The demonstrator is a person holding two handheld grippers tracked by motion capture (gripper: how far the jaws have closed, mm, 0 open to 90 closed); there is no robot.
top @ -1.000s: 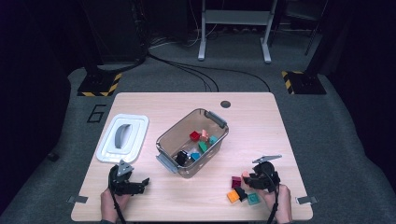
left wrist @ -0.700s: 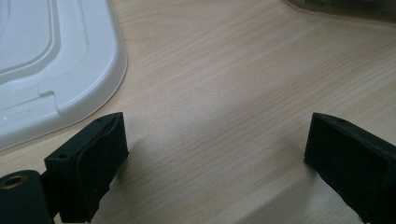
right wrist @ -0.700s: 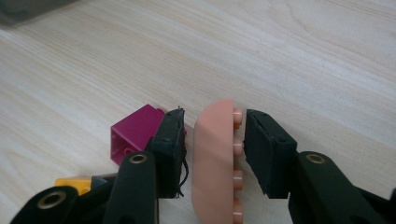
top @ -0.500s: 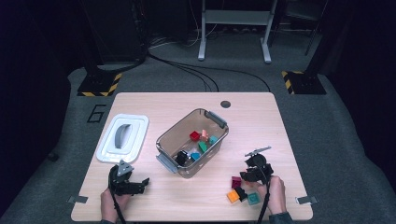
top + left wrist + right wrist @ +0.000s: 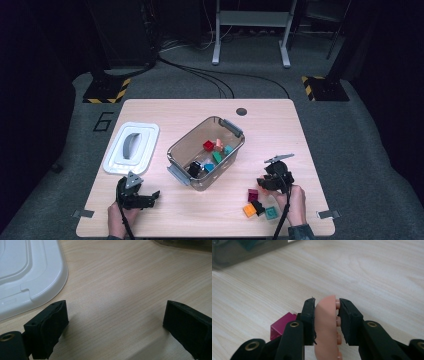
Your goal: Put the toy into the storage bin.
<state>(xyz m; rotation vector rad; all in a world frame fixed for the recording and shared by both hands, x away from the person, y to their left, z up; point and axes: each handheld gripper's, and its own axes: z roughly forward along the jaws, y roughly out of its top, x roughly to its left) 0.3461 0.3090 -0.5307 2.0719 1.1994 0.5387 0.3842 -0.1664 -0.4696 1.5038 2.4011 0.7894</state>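
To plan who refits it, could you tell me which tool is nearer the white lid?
Left. The left tool sits just below the white lid; the right tool, gripping a peach piece, is beyond the clear bin.

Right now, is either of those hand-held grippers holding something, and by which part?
The right hand-held gripper clamps a rounded peach plastic piece across its two flat sides, near the top edge. The left hand-held gripper is open, holding nothing.
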